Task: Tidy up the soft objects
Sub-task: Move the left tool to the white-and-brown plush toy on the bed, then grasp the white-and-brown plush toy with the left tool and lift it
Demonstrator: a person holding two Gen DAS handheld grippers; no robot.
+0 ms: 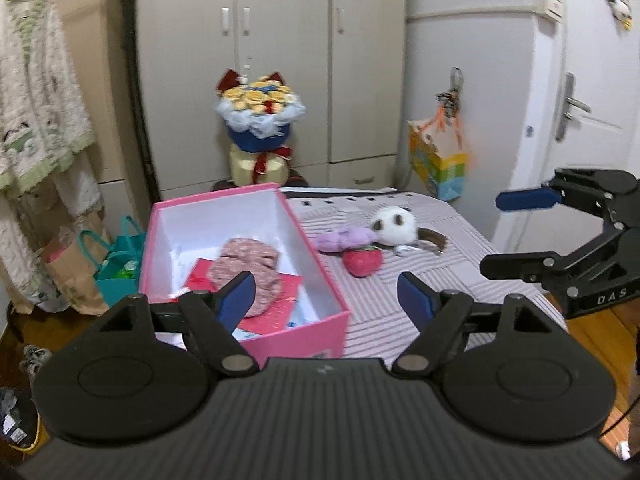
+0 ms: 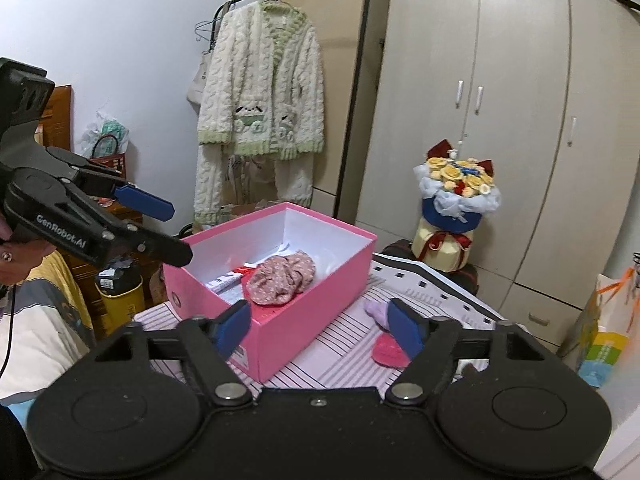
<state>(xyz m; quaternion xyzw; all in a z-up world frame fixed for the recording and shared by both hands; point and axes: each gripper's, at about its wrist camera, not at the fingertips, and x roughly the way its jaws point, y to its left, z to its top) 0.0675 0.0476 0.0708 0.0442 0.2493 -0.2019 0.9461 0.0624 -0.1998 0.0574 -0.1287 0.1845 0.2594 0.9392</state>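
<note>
The pink box (image 1: 256,320) stands lidless at the bed's (image 1: 460,276) left edge, its top open to reach, a pink fabric bundle (image 1: 250,268) inside. Right of it, the purple plush (image 1: 348,238), strawberry plush (image 1: 363,262) and white plush (image 1: 394,220) cluster mid-bed; bare striped sheet lies toward the near right edge.

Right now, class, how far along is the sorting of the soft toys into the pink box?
Done: one pink floral soft item lies inside the pink box.

In hand: nothing; the left gripper and right gripper are both open and empty.

Left: the purple plush, red strawberry plush and white-and-brown plush lie on the striped bedcover beside the box.
</note>
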